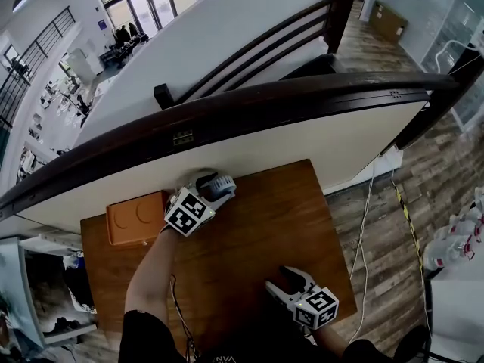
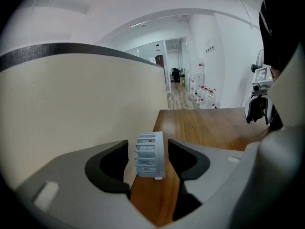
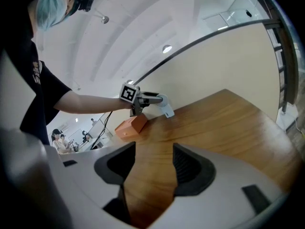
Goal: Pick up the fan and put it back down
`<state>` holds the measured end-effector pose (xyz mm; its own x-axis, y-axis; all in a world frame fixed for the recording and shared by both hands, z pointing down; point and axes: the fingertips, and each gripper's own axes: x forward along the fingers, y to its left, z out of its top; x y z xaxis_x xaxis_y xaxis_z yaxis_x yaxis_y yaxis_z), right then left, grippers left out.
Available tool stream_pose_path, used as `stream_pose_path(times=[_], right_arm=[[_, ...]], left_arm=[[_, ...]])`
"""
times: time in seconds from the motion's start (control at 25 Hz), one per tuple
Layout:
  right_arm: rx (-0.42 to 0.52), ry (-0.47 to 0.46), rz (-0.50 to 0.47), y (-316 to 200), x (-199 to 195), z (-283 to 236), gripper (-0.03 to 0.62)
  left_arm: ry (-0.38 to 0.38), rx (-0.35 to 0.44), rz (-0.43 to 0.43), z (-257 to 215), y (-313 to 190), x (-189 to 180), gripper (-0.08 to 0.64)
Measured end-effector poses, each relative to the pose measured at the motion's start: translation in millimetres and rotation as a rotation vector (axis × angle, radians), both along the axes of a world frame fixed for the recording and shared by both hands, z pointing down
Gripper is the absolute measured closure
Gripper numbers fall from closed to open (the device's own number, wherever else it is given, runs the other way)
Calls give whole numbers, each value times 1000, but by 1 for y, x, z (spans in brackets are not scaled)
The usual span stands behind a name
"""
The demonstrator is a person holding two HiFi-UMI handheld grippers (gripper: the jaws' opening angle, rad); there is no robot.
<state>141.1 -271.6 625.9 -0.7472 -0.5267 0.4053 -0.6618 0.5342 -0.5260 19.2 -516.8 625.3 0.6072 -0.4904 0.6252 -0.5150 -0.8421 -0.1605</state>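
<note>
Here, stretches the left arm (image 1: 151, 267) forward over the table (image 1: 265, 218), forearm bare and wrist level. Sets the left gripper (image 2: 147, 143) just beside the orange box (image 1: 134, 218), on the box's right in the head view. Holds the jaws apart around the pale blue fan (image 2: 152, 159), the right jaw close against it and a sliver of cream wall (image 2: 71, 109) between it and the left jaw. Rests the right gripper (image 3: 153, 146) well apart from the box, nearer the body, jaws spread with table wood alone between them.

Shows the fan edge-on in the left gripper view, slats visible; loses most of that in the head view beside the marker cube (image 1: 187, 212). Shows it from the right gripper view tilted down toward the wood, just past the box. Cannot tell whether it touches the wood.

Gives no look inside the box: top closed, two round outlines on it.
</note>
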Motion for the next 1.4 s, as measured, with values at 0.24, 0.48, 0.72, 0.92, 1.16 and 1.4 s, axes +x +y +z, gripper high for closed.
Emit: stream_pose_path(times=[0.24,0.48,0.72,0.92,1.16,1.4], right_arm=[[36,23,-9,6,0,-9,376],[77,54,-27,17,-17,-36,376],[144,84,-35,37,-32,-54,376],[193,94,22,47,-43,-79,376],[254,101,41,73,-62,-94,376],[300,103,93,100,-84,-116,376]], left_arm=[[2,25,-35,-11,13,-8,292],[41,80,-47,-42,36,-20,283],[126,136,-70,-84,77,-33,284],[208,196,-109,-118,117,-54,285],[271,249,-140,-143,179,-83,361],[333,286,-218,-158,241,-121,515]])
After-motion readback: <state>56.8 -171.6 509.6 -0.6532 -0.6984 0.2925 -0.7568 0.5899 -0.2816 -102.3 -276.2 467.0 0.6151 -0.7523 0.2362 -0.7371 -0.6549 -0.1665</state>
